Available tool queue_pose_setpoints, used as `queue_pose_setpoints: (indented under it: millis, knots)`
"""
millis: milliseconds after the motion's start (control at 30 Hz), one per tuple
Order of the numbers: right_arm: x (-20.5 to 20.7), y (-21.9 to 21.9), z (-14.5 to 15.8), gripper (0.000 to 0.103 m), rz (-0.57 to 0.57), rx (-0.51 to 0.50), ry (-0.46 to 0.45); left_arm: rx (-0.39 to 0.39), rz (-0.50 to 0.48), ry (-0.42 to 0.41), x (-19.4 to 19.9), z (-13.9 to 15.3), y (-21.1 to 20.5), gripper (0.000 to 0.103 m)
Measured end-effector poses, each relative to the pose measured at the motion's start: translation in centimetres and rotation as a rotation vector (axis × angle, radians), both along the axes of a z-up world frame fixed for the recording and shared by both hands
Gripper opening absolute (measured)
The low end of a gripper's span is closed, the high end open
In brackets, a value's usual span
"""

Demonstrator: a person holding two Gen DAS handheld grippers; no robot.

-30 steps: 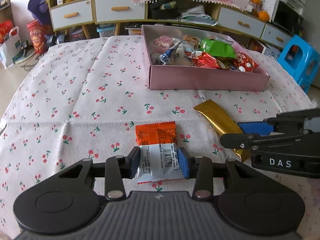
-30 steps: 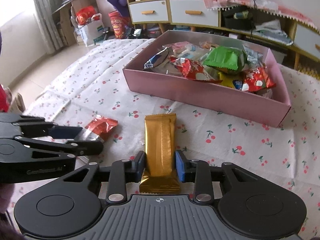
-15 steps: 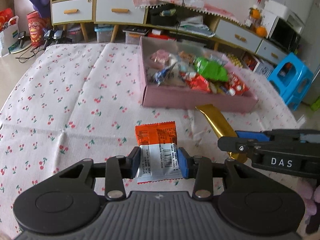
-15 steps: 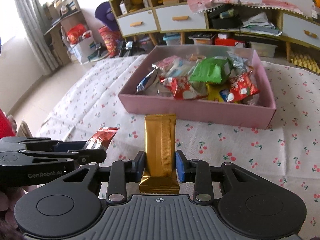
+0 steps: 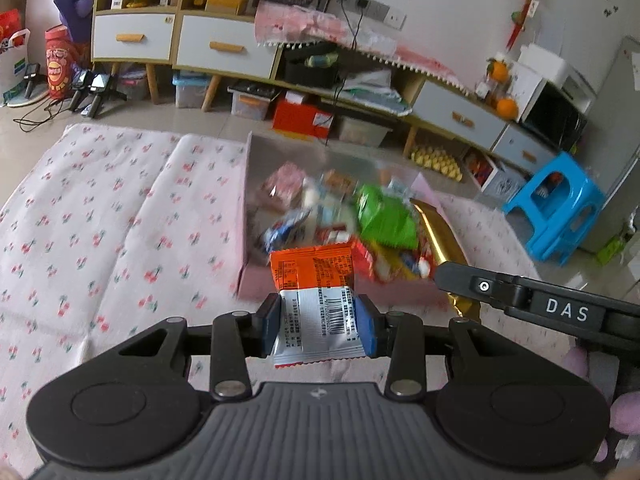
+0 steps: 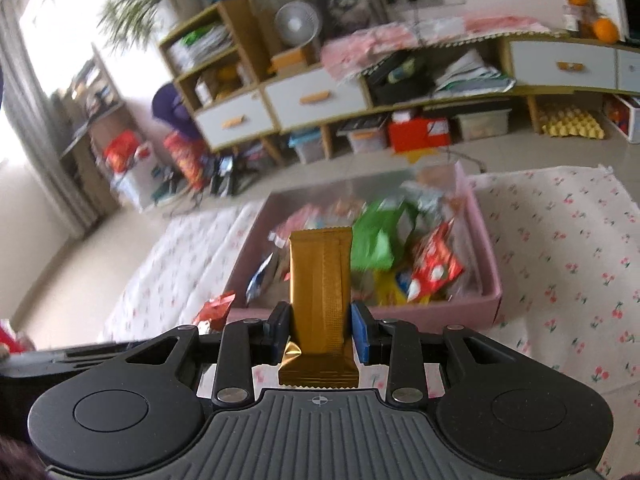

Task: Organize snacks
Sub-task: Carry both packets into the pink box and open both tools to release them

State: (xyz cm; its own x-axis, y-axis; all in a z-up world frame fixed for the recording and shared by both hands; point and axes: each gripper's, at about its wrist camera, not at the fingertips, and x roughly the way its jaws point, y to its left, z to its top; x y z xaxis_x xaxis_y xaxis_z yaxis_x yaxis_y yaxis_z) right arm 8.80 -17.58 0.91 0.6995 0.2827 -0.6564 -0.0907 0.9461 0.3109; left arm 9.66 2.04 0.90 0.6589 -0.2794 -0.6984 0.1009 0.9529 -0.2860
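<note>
A table covered by a white cloth printed with red cherries [image 5: 120, 216] is seen, and on it stands the landmark, a shallow pink rectangular cardboard box [image 6: 494, 300] already heaped with mixed snack packets, a green foil bag [image 6: 376, 240] among them. Both wrist views are blurred, so the box contents are only partly readable.

The left gripper [image 5: 318, 324] is seen pinching an orange-and-white flat snack sachet [image 5: 316, 284] across its width, the sachet's long axis running forward along the fingers toward the box's near wall. The right gripper [image 6: 320, 330] is seen pressed on a long gold foil bar wrapper [image 6: 320, 288], likewise gripped across its width near its tail, its free end reaching over the box's near wall.

Both packets are judged to be held above the cloth, just short of the box. The right gripper appears the nearer; its bar already overlaps the box interior, so a short forward carry and release is judged enough.
</note>
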Motion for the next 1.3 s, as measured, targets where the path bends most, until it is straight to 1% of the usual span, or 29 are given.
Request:
queue_pose_setpoints:
  millis: [100,167,400,500,700,833,867,933,967,1000,1033,1133,1300]
  knots:
    - [1.0,-1.1,0.2,0.032,-0.054,0.015,-0.016,-0.011,0.005,-0.009,1.4,0.0,-0.4,0.036]
    - [1.6,-1.7,0.2,0.032,-0.081,0.005,-0.024,-0.014,0.014,-0.014,2.4,-0.2,-0.6,0.036]
    - [4.2,-3.4,-0.9,0.032,-0.171,-0.007,-0.009,-0.049,0.073,-0.047,5.0,-0.8,-1.3,0.036]
    - [5.0,-3.6,-1.5,0.032,-0.194,-0.017,-0.007,-0.037,0.099,-0.052,5.6,-1.2,-1.7,0.037]
    - [6.2,-4.0,-3.0,0.032,-0.245,0.0,0.021,-0.009,0.115,-0.058,6.3,-1.8,-1.8,0.037]
    - [6.5,-3.9,-3.6,0.033,-0.244,-0.02,0.028,0.0,0.11,-0.055,6.3,-2.2,-1.6,0.037]
    - [6.5,-3.9,-3.7,0.035,-0.241,-0.025,0.028,-0.001,0.108,-0.054,6.4,-2.3,-1.5,0.038]
    - [6.2,-4.2,-3.7,0.037,-0.236,0.001,0.013,-0.023,0.099,-0.052,6.3,-2.3,-1.4,0.048]
    - [6.2,-4.4,-3.7,0.05,-0.237,0.025,0.016,-0.028,0.097,-0.049,6.3,-2.2,-1.5,0.06]
    - [6.1,-4.8,-3.6,0.056,-0.249,0.051,0.02,-0.024,0.104,-0.057,6.2,-2.0,-1.5,0.068]
    - [6.0,-5.1,-3.5,0.061,-0.265,0.07,0.015,-0.015,0.109,-0.065,6.1,-1.9,-1.6,0.07]
    - [5.8,-5.8,-3.0,0.061,-0.286,0.087,0.013,0.009,0.091,-0.06,6.0,-1.7,-1.9,0.072]
    - [5.4,-5.7,-2.8,0.063,-0.285,0.037,0.04,0.037,0.079,-0.059,5.4,-1.2,-2.3,0.081]
